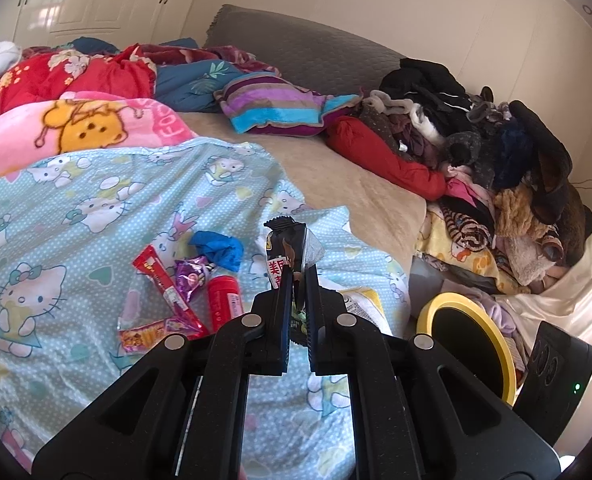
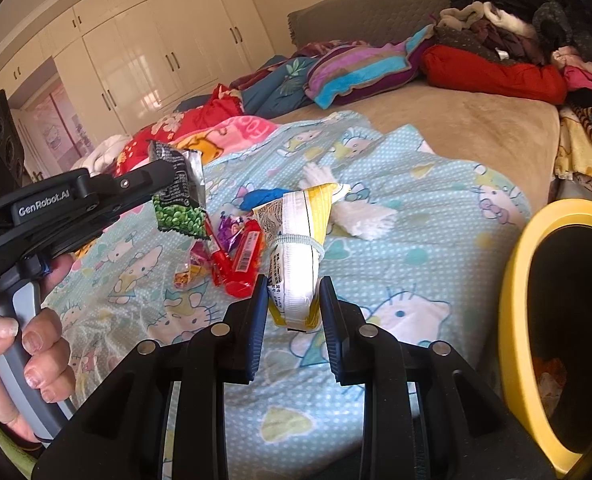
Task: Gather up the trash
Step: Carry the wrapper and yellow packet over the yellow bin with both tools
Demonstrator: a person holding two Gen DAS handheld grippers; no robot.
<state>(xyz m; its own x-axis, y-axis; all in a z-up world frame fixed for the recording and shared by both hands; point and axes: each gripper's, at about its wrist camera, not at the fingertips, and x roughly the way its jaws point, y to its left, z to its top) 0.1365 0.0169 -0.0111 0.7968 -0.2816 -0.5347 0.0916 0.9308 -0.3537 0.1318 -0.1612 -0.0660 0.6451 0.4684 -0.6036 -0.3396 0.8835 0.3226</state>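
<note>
Your left gripper [image 1: 297, 276] is clamped down tight on a crinkly black snack wrapper with green peas printed on it [image 1: 292, 248], and the wrapper sticks up above the fingertips, lifted clear of the bed. From the right wrist view you can see the same wrapper [image 2: 178, 196] pinched in that gripper [image 2: 168, 180], hanging in the air with your hand [image 2: 20, 364] wrapped around the grey handle.

Your right gripper [image 2: 292, 292] is part-way open, with a folded yellow-and-white plastic food bag [image 2: 299, 248] sitting between the fingers. Can't tell if the pads are actually touching it or just either side of it.

Using the light-blue Hello Kitty sheet [image 1: 76, 240] as the landmark: the rest of the trash is sitting in the middle of it, just beyond the grippers. There's a long red wrapper [image 1: 168, 288], a red cylindrical tube with a barcode label [image 1: 224, 300], a shiny purple candy wrapper [image 1: 192, 276], a small flat orange-and-pink packet [image 1: 148, 334] and a scrunched blue glove-like thing [image 1: 220, 248]. A white fringed cloth [image 2: 355, 212] lies on the sheet behind the yellow bag.

Off the sheet's right edge sits the yellow-rimmed bin with a black inside [image 2: 555, 320], with some scraps visible at the bottom.

Past the sheet there's the tan mattress cover [image 1: 355, 184], a striped purple-and-teal pillow [image 1: 280, 104] and a big pile of clothes [image 1: 495, 152].
</note>
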